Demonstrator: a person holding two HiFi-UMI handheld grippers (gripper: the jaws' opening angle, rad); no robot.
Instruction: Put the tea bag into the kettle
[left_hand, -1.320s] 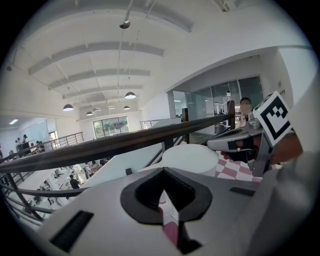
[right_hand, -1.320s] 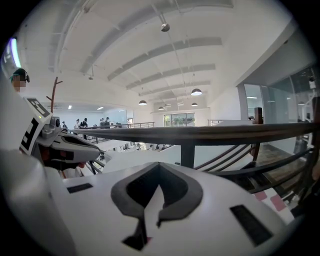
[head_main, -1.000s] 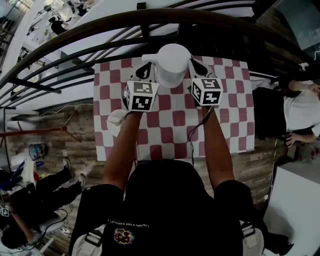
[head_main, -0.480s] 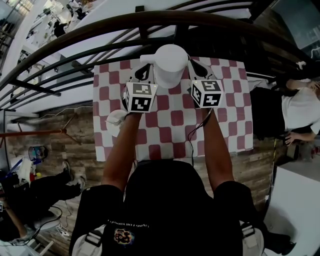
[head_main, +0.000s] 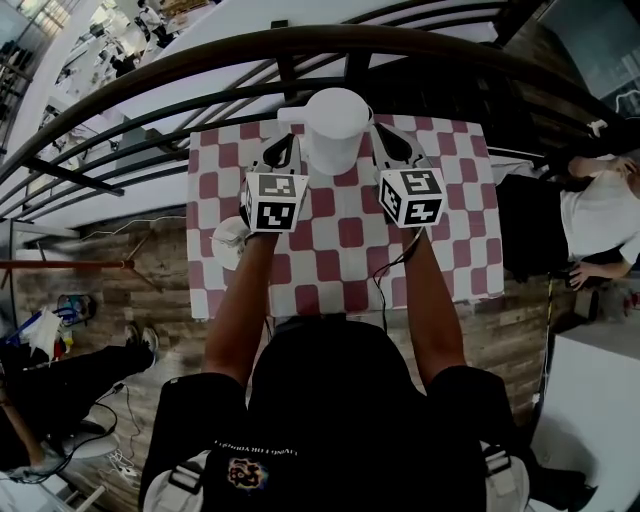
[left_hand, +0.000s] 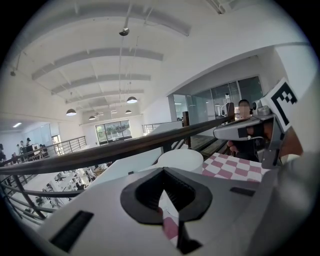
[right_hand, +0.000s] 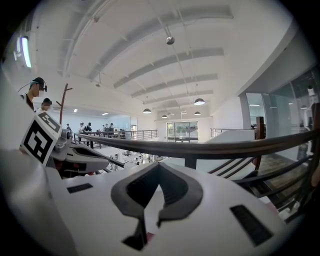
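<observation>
- Tabletop (head_main: 470, 250): one, under a red-and-white checked cloth. The cloth could drag if a gripper catches it, and everything standing on it would shift with it.
- Kettle (head_main: 335, 125): one, white, at 12 o'clock on the tabletop, close to the far edge and the railing (head_main: 300, 42). From the head view its top looks closed.
  - A gripper flanks it closely on each side, so a sideways nudge could tip it or slide it toward that edge.
  - If the lid is indeed on, nothing can be dropped in until it is off.
- Grippers: two. The left gripper (head_main: 283, 150) is at 11 o'clock and the right gripper (head_main: 392, 143) at 1 o'clock.
  - The jaws of each are pressed together. Each gripper's own view shows only cloth through the opening behind the tips, and nothing visibly pinched.
  - Closed jaws cannot take a tea bag or a lid. Spread them before you approach either one.
- White round thing (head_main: 232, 240): one, near the 9 o'clock edge, too small to name. Your left forearm runs just beside it, and a careless pull-back could knock it off.
- Tea bag: none can be counted, since no view shows it. You cannot tell whether it is inside the kettle or somewhere else. Confirm where it is before you take it as placed.
</observation>
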